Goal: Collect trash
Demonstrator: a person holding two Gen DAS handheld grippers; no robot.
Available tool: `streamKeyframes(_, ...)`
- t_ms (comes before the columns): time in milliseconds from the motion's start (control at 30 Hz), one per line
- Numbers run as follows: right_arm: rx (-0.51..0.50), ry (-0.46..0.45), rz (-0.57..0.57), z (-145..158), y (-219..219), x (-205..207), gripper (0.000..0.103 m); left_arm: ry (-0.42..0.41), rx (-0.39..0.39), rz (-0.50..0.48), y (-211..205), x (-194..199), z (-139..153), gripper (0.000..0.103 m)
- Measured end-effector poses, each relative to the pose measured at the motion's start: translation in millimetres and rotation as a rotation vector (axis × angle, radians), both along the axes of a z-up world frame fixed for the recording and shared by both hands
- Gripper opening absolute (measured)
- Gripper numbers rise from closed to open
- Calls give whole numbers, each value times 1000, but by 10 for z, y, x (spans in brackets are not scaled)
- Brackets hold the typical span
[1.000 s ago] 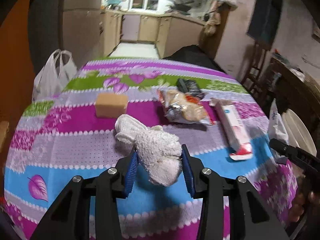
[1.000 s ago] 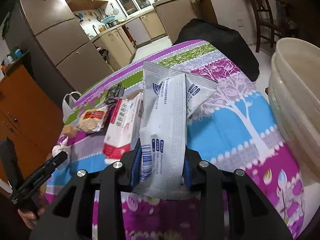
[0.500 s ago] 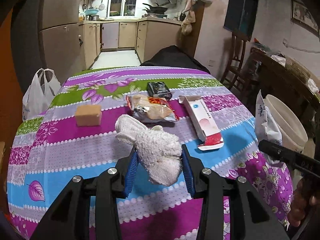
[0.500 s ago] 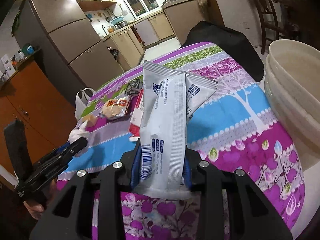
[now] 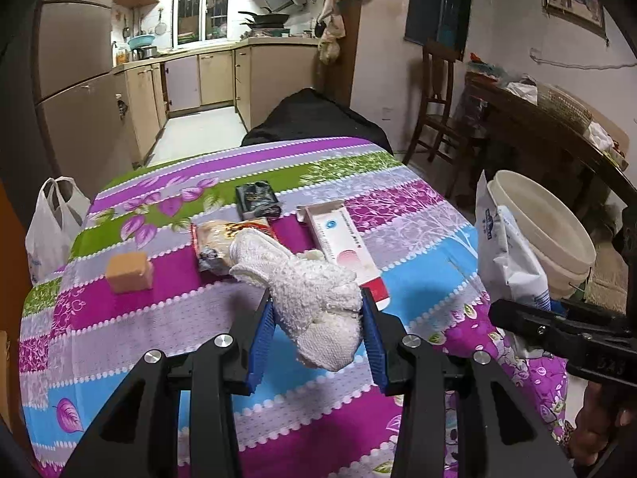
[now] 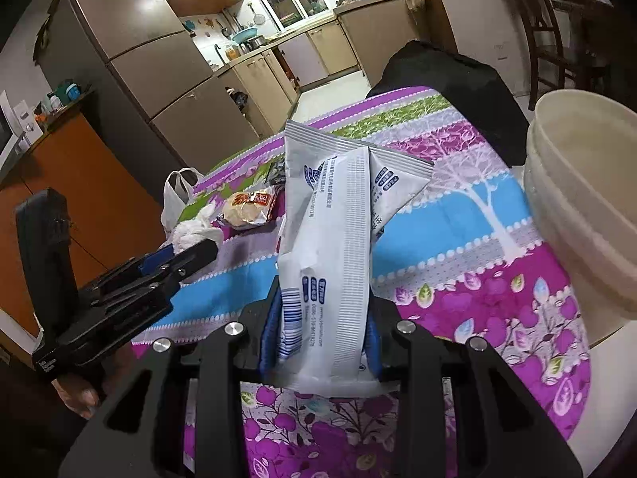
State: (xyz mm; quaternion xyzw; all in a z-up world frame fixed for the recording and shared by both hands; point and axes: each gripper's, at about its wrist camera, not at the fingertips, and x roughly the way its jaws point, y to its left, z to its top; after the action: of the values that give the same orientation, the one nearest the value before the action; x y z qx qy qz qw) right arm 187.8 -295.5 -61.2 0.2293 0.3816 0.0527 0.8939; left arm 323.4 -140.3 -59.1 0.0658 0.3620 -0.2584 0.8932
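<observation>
I found the left gripper (image 5: 316,328) closed on a crumpled white towel wad (image 5: 314,290), its blue pads pressed to both sides of the wad, which was lifted clear above the tablecloth (image 5: 119,318). The wad's loose end stuck out past the fingertips, over the table. I found the right gripper (image 6: 322,334) clamped narrowly on a white printed wrapper (image 6: 334,239), the blue pads flat against its lower end; the wrapper stood upright out of the jaws, its sealed top edge spread wide above.

Taking the towel wad as my landmark in the left wrist view: just beyond it on the cloth lay a snack packet with red print (image 5: 227,239), partly hidden by the wad. Beyond that packet lay a small black packet (image 5: 256,201). To the right of the wad lay an open white carton with a red end (image 5: 342,247), its near end reaching to the right pad. To the left of the wad, well apart, sat a tan sponge block (image 5: 129,273). Further left, off the table edge, hung a white plastic bag (image 5: 49,231).

To the right of the wad, past the table edge, I saw the held wrapper in front of a cream plastic bucket (image 5: 545,231). In the right wrist view that bucket stood at the right of the table, open-topped.
</observation>
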Motion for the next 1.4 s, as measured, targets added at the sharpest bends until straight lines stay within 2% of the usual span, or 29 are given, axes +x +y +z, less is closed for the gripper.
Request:
streamKeyframes(333,-36,-4,2,90,-49,0,33,17,50,2,-159,98,-58,42)
streamKeyframes(733,-123,-35,6,421,-176,107,34,-60,94,-19,-550,241,163,42)
streamKeyframes(1400,-269,9,-51,710,-671,84,34,-128,151,-94,-1175,351,361,42)
